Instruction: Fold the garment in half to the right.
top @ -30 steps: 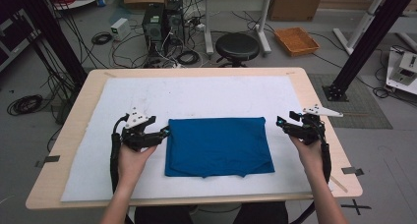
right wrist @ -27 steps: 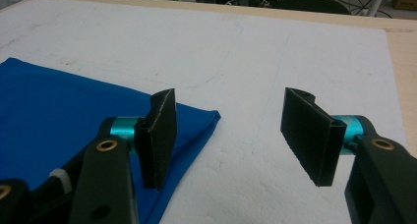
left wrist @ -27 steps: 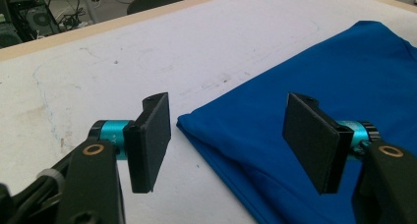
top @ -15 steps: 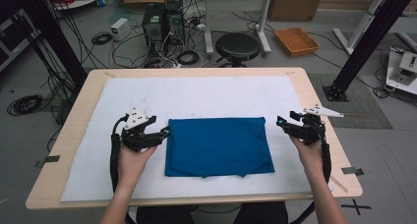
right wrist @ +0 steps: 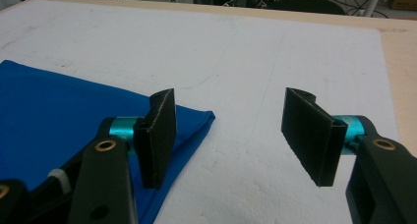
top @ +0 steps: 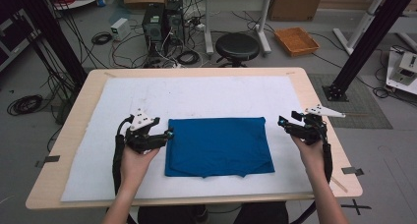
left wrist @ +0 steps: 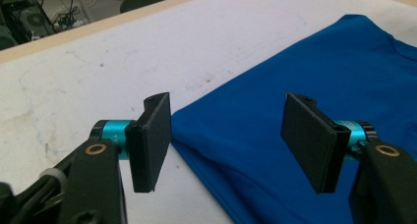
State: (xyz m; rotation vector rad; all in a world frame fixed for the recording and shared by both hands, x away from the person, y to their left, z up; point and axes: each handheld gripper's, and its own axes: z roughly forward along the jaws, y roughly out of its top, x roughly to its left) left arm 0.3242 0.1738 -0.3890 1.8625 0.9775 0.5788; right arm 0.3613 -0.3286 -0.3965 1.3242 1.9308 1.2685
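Now the left gripper [top: 169,134] hovers at the left edge of the folded blue cloth [top: 219,145], jaws apart and empty. That cloth lies flat on the white mat [top: 196,94], mid-table. Just off its right edge, the right gripper [top: 281,122] also gapes, empty.

Bare forearms, no sleeves in sight. Left black two-jaw gripper [top: 167,134]: flat rectangular matte pads [left wrist: 152,140], turquoise metal collars behind them, brass-ringed pivot holes on black link arms, white three-cornered plate [top: 141,119] on top, thick black cable [top: 118,153] trailing along the near side. Right black two-jaw gripper [top: 284,123]: same rectangular pads [right wrist: 160,135], turquoise collars, brass rings, pale three-cornered plate [top: 323,111] on top, black cable [top: 327,155] running down beside the wrist.
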